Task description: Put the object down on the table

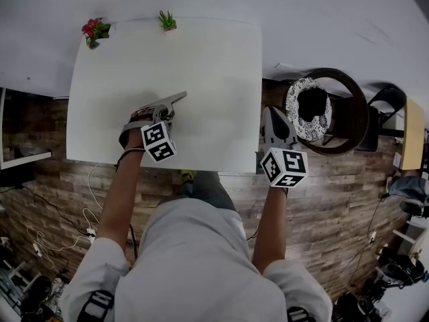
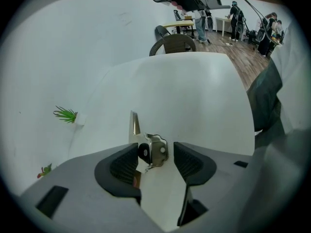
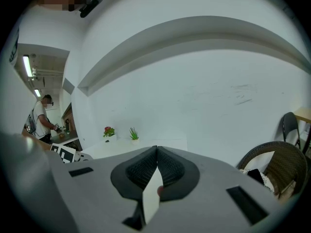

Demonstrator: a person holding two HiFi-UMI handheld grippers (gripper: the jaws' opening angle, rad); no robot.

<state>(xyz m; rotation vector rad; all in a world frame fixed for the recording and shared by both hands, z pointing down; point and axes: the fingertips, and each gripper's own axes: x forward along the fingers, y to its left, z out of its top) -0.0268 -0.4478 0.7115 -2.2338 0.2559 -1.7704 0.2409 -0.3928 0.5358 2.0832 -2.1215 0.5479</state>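
1. Trouble may start at the left claw (image 2: 155, 154). Its jaws stand wide apart. The metal tool (image 2: 151, 148) sits in the gap, and the pads do not seem to squeeze it. So the claw holds nothing.
2. Left pad and tool are very close. The tool's black knob is just beside that pad and may even touch it. If the claw goes up crooked, the pad could catch the knob. Then the tool could get dragged or flipped over.
3. Sliding is the next worry. The tool looks like it rests on the white table (image 1: 201, 66), right under the claw. The top looks smooth, so a small bump could push the tool away.
4. Long and thin, the tool lies along the gap, not across it. Its pointy end sticks out past the jaw tips, away from the claw and a little toward the left jaw. Its other end runs back under the claw.
5. Far off to the right is the right claw (image 3: 156, 166). Its jaws are pressed together with nothing in them. It waits past the table's edge, near the chair (image 1: 348, 113), so I think it cannot bump the tool.
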